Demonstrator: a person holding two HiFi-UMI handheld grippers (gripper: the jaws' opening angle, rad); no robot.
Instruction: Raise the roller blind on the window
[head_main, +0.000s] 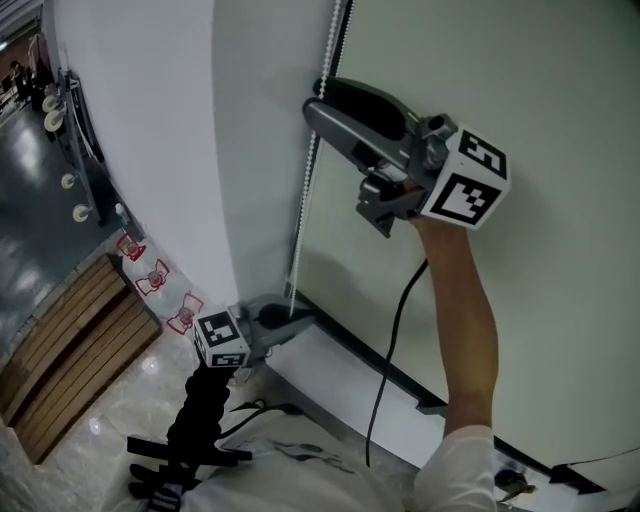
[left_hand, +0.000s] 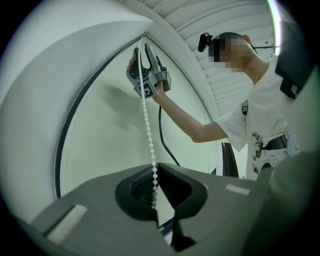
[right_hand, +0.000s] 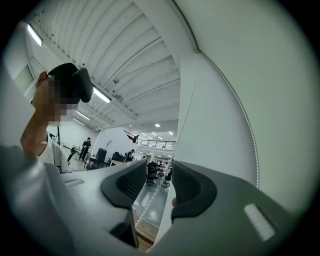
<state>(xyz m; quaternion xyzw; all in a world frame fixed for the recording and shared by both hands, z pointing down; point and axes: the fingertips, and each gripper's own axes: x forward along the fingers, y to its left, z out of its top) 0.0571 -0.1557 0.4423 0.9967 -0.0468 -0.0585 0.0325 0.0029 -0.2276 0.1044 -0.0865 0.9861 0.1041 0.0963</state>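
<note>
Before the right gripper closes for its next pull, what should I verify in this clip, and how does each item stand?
1. Left gripper clamped on the bead chain: ok.
2. Right gripper jaws apart: ok.
3. Chain passing between the right gripper's pads: ok.
4. Chain straight and untangled between the two grippers: ok.
5. Roller blind free to rise: cannot tell.

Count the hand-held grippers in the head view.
2. The right hand-held gripper is raised beside the bead chain, open; the left hand-held gripper is low by the window frame, shut on that chain.
</note>
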